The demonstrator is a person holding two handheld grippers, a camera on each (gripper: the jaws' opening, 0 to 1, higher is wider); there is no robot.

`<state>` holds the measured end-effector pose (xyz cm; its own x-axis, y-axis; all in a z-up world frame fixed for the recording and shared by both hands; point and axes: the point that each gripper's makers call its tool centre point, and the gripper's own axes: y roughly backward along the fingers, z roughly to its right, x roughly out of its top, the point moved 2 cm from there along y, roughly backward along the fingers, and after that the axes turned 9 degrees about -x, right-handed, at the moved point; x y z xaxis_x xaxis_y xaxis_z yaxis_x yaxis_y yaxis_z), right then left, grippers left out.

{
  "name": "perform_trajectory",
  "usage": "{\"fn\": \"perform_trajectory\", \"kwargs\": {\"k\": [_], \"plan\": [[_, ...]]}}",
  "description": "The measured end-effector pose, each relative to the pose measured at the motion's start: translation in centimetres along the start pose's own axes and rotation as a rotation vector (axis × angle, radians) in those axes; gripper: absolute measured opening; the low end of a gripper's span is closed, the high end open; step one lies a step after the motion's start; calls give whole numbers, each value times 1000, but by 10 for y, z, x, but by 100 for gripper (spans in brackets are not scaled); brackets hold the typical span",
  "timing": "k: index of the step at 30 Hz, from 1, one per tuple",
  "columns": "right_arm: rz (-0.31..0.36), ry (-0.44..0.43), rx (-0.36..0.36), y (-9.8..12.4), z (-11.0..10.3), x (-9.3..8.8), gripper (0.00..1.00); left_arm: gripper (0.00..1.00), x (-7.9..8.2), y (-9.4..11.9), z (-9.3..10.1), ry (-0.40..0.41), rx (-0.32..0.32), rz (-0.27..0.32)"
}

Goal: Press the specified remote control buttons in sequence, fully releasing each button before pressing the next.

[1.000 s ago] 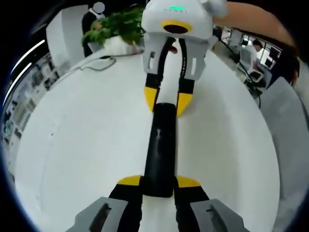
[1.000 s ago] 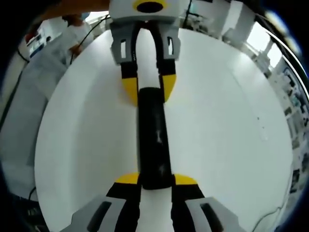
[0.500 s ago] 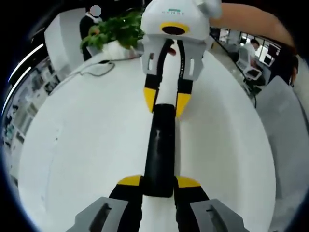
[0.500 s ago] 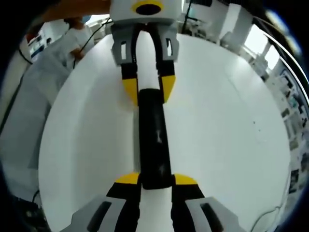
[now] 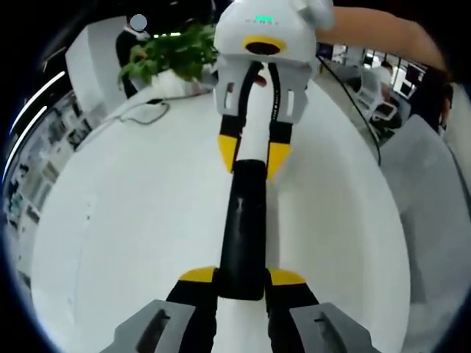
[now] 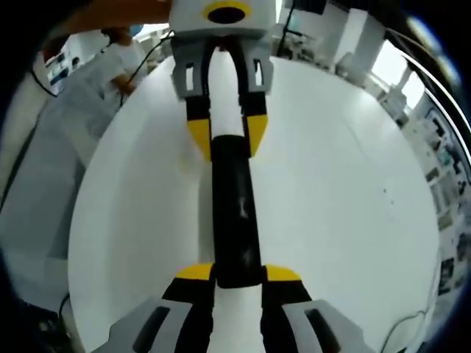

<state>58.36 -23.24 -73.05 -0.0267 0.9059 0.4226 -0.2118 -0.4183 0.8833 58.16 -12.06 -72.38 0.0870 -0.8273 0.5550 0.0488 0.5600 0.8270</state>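
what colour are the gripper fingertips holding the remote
Yellow fingertips on black jaws, gripping the black remote; clearest in the left gripper view.

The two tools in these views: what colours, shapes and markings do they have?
Both look alike. The right tool has a white housing with a yellow-rimmed dark oval, a small green light, slotted grey plates and black jaws with yellow tips. The left tool shows the same white body, yellow oval and yellow-tipped jaws.

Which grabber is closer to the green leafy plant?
The white, yellow-tipped right gripper, holding the far end of the black remote control in the left gripper view. The green leafy plant stands behind it; the left gripper holds the near end.
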Motion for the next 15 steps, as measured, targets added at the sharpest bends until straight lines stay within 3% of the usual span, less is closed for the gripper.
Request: {"fn": "perform_trajectory", "kwargs": {"k": [15], "plan": [[6,3,-8,19,-22,1,20,23,11,6,28,-14,5,3]]}}
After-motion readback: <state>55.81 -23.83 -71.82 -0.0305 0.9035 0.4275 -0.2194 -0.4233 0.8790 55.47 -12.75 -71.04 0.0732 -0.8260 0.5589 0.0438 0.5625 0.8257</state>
